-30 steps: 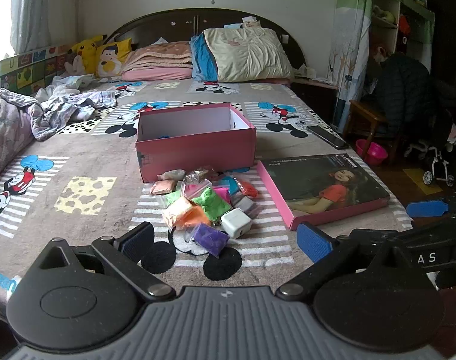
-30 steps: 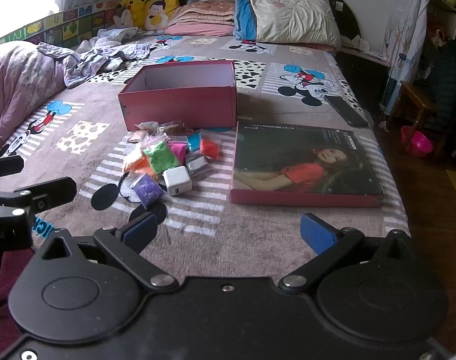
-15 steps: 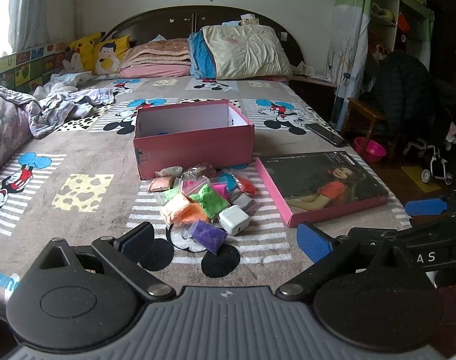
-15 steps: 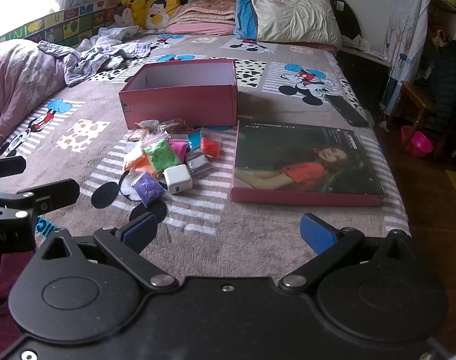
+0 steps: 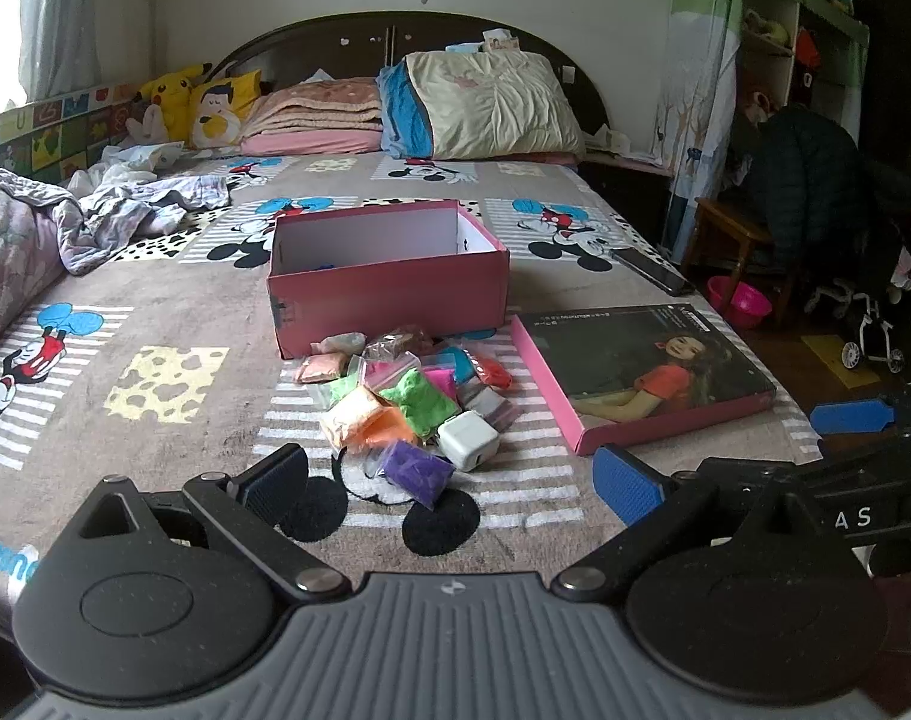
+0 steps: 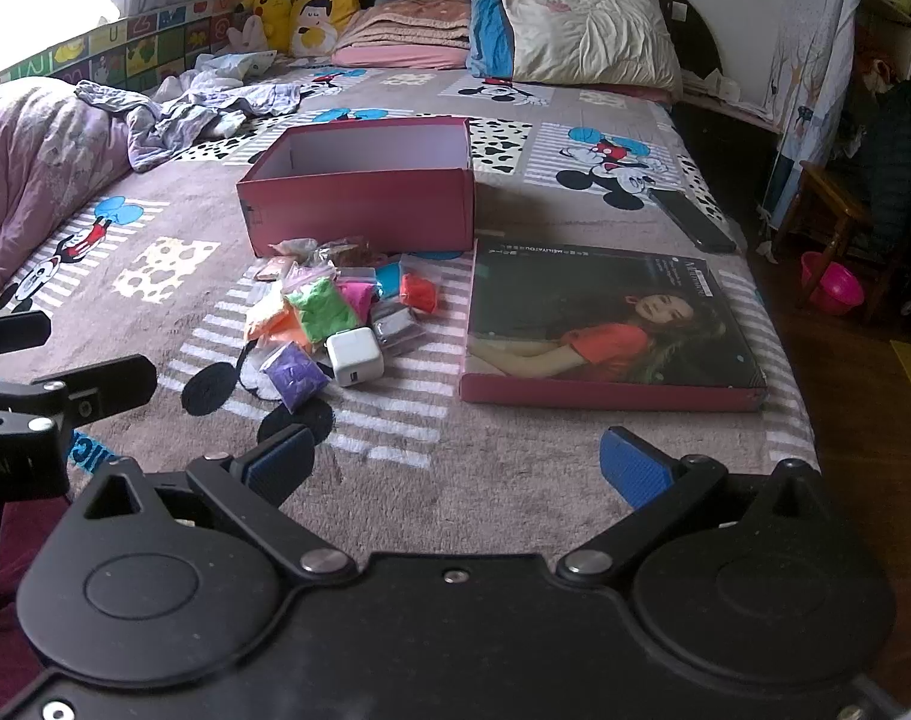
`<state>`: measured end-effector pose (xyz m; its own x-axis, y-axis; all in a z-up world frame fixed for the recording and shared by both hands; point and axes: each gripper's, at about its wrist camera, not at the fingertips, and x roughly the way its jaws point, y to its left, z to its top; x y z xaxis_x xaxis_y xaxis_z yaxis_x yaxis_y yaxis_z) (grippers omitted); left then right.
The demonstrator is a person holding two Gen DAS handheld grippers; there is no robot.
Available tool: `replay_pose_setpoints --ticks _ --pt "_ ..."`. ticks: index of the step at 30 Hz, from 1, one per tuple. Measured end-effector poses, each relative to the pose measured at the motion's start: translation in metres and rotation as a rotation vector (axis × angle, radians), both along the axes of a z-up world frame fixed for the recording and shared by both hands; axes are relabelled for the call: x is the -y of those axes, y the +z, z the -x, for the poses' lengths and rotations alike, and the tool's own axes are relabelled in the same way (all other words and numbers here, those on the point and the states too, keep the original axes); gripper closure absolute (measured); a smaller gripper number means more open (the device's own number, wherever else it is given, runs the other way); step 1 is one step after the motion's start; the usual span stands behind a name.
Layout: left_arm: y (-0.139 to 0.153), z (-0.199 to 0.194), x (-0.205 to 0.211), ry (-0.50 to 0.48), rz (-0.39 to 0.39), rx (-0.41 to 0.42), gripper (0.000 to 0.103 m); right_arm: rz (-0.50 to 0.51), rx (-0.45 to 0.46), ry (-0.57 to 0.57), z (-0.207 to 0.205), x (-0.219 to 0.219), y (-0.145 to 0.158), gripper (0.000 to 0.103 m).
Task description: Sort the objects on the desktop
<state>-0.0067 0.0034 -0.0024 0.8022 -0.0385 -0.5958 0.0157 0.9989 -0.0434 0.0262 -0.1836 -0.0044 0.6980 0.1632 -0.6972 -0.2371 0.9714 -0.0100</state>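
A pile of small coloured clay bags (image 5: 413, 384) (image 6: 329, 306) lies on the bed in front of an open pink box (image 5: 389, 282) (image 6: 365, 186). A purple bag (image 5: 416, 471) (image 6: 293, 375) and a white charger cube (image 5: 468, 439) (image 6: 354, 356) lie nearest. The box's pink lid with a girl's picture (image 5: 641, 372) (image 6: 611, 324) lies to the right. My left gripper (image 5: 449, 486) is open and empty, just short of the pile. My right gripper (image 6: 455, 468) is open and empty, nearer the bed's edge, right of the left one.
A black phone (image 5: 650, 270) (image 6: 692, 219) lies at the bed's right edge. Crumpled clothes (image 5: 131, 210) and a purple quilt (image 6: 35, 162) lie at the left. Pillows (image 5: 485, 108) and plush toys stand at the headboard. A stool, pink basin (image 6: 830, 291) and shelves stand right.
Both grippers have drifted slightly forward toward the pile; both stay open and empty. Nothing on the bed has moved.
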Motion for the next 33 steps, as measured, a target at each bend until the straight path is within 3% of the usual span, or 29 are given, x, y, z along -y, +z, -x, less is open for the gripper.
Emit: replay_pose_setpoints --ticks 15,20,26,33 --pt "-0.002 -0.002 -0.001 -0.004 -0.003 -0.006 0.001 0.0 -0.017 0.01 -0.003 -0.002 -0.006 0.001" --pt "-0.008 -0.008 -0.008 -0.015 0.04 -0.018 0.001 -0.034 -0.041 0.034 -0.008 -0.002 -0.012 0.001" --pt "-0.024 -0.024 -0.011 -0.012 -0.001 -0.027 0.001 -0.123 -0.082 0.071 -0.022 0.001 -0.029 0.0" --pt "-0.05 -0.046 -0.02 -0.024 -0.008 -0.033 0.001 -0.121 -0.083 0.112 -0.04 -0.005 -0.05 0.001"
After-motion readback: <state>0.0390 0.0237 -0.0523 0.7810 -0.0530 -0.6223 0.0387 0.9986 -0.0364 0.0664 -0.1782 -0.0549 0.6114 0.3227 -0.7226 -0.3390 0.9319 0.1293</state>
